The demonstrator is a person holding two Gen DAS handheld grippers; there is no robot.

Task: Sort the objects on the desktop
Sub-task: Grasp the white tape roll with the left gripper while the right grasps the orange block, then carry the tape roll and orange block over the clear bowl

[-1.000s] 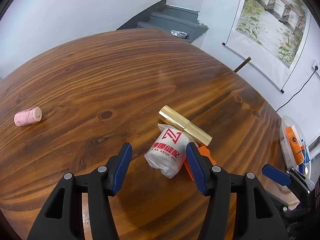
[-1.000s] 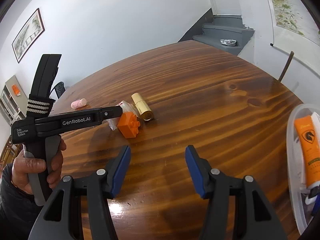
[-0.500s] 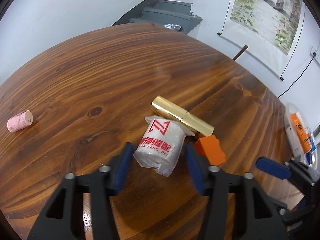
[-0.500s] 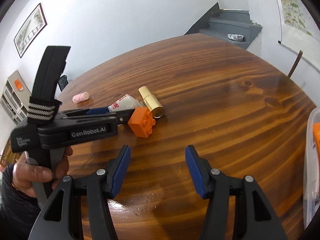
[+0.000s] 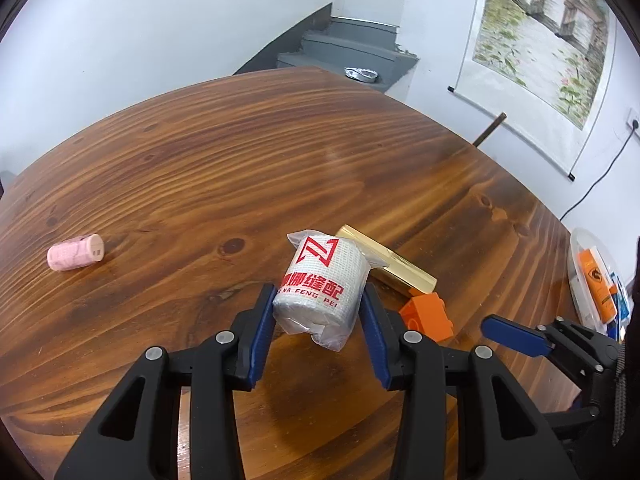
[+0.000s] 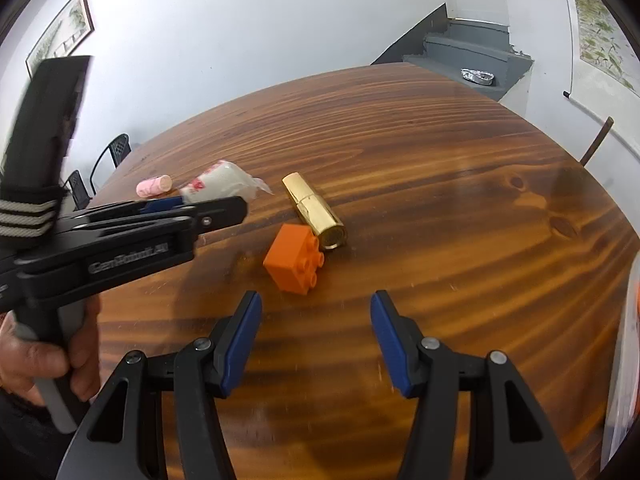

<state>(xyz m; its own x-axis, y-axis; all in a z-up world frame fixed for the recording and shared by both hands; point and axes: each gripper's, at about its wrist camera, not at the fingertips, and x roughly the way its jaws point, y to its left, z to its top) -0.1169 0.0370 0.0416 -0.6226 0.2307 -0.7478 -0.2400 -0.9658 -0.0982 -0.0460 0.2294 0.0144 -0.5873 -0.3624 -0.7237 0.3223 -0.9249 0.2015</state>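
Observation:
My left gripper is shut on a white bandage roll in clear wrap with red print, and holds it just above the round wooden table. The roll also shows in the right wrist view. A gold tube and an orange toy brick lie side by side on the table. A pink spool lies at the far left. My right gripper is open and empty, just short of the brick.
A clear plastic bin holding an orange tube and other items stands at the table's right edge. A chair back post rises behind the far edge. Grey stairs and a wall scroll lie beyond.
My left gripper moved in around the bandage roll, closed on it and lifted it slightly. My right gripper moved closer to the orange brick.

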